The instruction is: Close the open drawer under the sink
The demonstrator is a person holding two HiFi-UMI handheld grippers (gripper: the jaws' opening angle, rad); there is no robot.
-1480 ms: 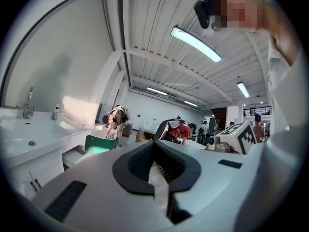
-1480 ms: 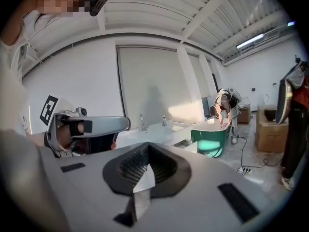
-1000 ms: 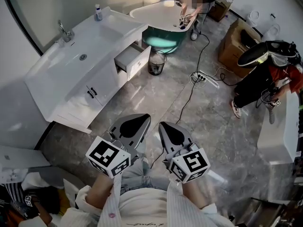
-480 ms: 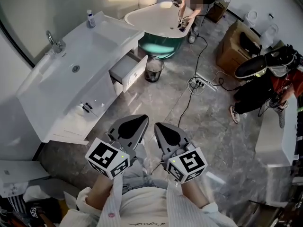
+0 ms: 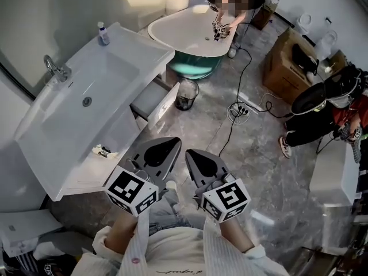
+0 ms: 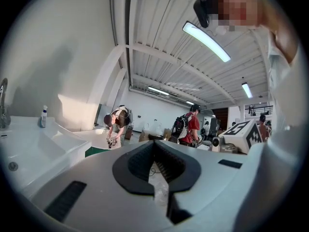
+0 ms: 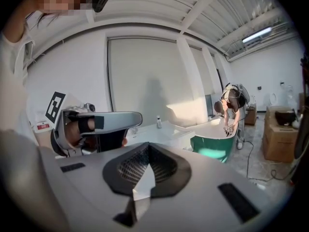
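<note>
Both claws are held shut, tips together, with nothing between them. This is seen best in the left gripper view for the left claw (image 6: 154, 145) and in the right gripper view for the right claw (image 7: 147, 148). In the head view the left claw (image 5: 171, 144) and the right claw (image 5: 192, 154) are held side by side, low and close to the person's body, tips pointed away from the body.

The drawer (image 5: 154, 100) is found just past the left claw's tip, up and a little to the left, and is not touched by either claw. It is pulled out from under the white worktop (image 5: 123, 48) that holds the sink (image 5: 75, 105). Its open end is pointed out at the floor, toward the bin (image 5: 187, 94). Its white front is set the long way along the worktop's edge.

The drawer is shown only in the head view. There the tub (image 5: 190, 27) and a box (image 5: 290, 62) are seen farther off. In the left gripper view the worktop's top, a tap (image 6: 4, 103) and a bottle (image 6: 43, 116) are shown from the side, along with a person in red (image 6: 189, 127). In the right gripper view the left claw is seen from the side, with the tub behind.
</note>
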